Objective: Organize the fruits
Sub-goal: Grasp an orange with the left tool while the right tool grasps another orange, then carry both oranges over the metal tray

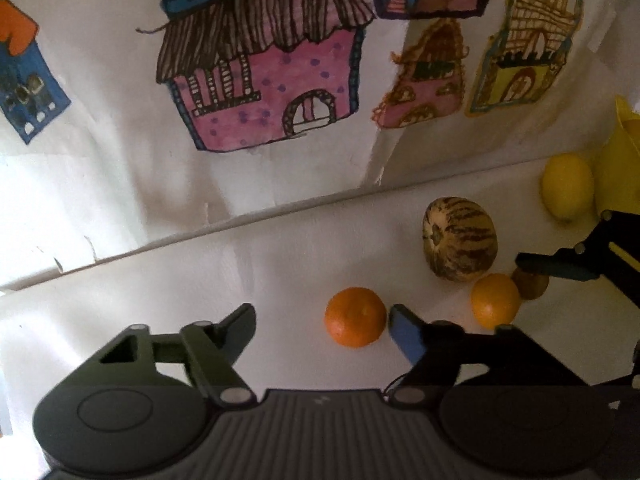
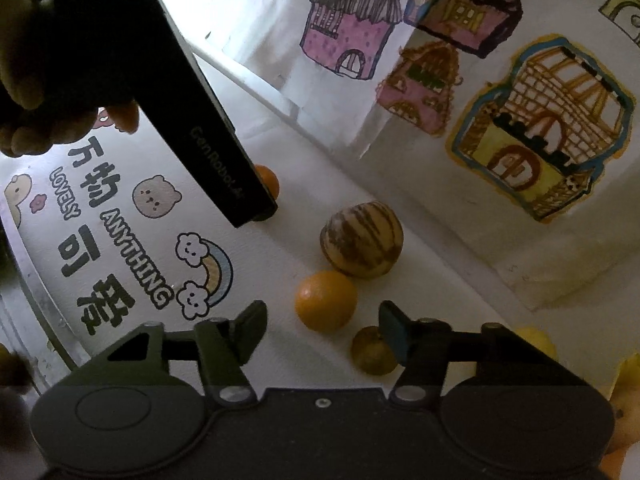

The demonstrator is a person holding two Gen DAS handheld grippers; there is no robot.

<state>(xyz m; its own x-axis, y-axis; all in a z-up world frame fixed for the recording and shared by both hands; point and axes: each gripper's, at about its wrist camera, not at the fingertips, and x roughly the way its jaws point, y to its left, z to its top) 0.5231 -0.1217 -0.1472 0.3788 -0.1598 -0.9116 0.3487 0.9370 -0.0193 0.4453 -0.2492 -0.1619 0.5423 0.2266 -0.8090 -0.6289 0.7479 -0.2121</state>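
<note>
- Left hand-held gripper (image 1: pixel 322 322): jaws half open, empty; mandarin (image 1: pixel 355 317) between them, beside the blue pad.
- Right hand-held gripper (image 2: pixel 323 322): half open, empty; orange (image 2: pixel 325 300) just ahead.
- Only the right view shows the printed tray (image 2: pixel 120 240).

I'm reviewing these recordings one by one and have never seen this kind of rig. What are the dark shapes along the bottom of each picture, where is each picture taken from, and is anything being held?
There is no robot here: a person holds a two-finger gripper in each hand, and a fisheye camera on each one looks forward along its fingers. The dark shapes are those fingers.

The left wrist view shows the left gripper over a white surface, with an orange between its fingers, against the blue pad of one. Beyond lie a striped melon-like fruit, a second orange, a small brown fruit and a lemon.

The right wrist view shows the right gripper near that brown fruit, which touches one finger. The person's hand holding the left gripper appears at upper left, above a printed tray.

Neither gripper clamps anything yet.
</note>
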